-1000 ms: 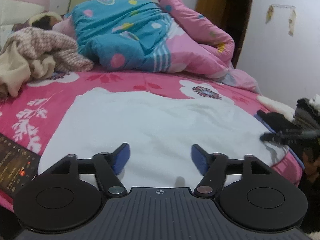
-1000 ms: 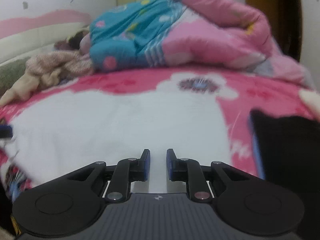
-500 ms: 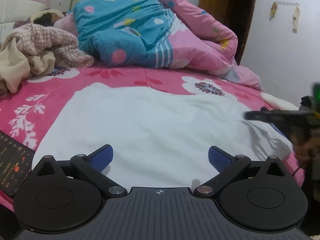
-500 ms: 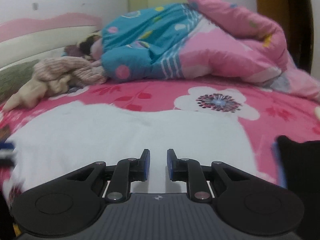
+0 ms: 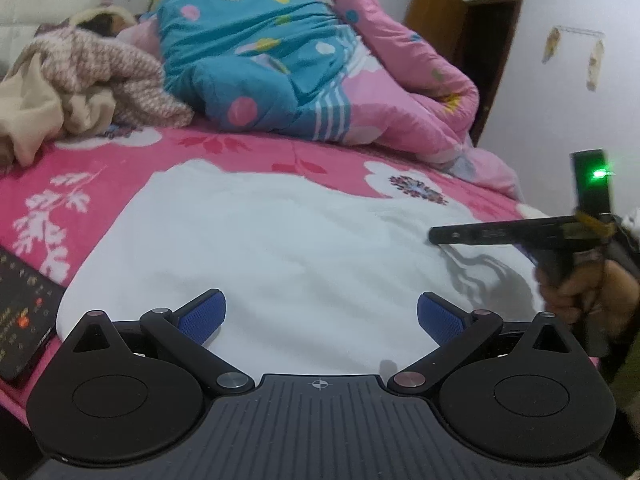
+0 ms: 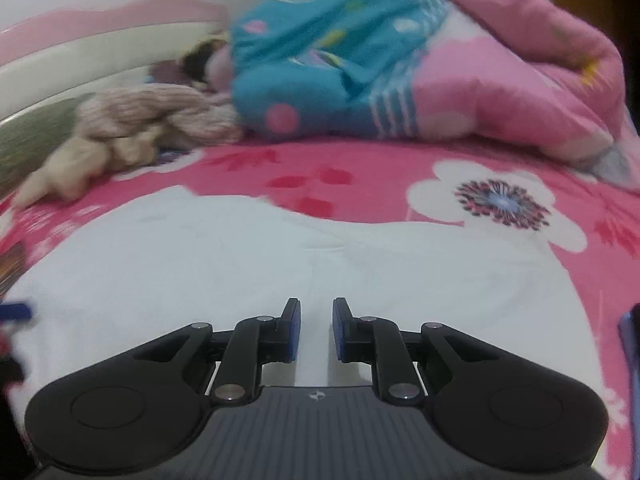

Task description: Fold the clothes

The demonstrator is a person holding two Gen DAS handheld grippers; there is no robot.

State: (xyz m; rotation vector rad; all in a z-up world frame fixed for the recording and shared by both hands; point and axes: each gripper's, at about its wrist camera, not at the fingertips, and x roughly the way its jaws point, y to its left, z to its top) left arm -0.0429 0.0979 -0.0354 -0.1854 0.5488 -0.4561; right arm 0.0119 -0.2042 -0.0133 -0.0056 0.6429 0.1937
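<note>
My left gripper [image 5: 320, 316] is standing with its blue pads [image 5: 202, 313] spread as wide as they go, having just been opening, and nothing is sitting between them; they are hovering over the near edge of the white garment [image 5: 288, 248]. My right gripper [image 6: 316, 330] is holding its pads [image 6: 294, 330] close together with a narrow gap showing between them, and through that gap only the white cloth below is appearing, so I am not gripping anything there. Seen from the left, my right hand [image 5: 580, 292] is wrapping around the handle of that gripper at the garment's right side, a green light glowing on top of it. The garment is lying spread flat across the pink flowered bedsheet [image 5: 100, 184], reaching to the near edge of the bed. A dark flat object with orange print [image 5: 20, 312] is lying at the left, just beside the cloth. Farther back, a blue and pink quilt [image 5: 280, 80] is bunching up, with a knitted blanket [image 5: 100, 68] piled to its left.
</note>
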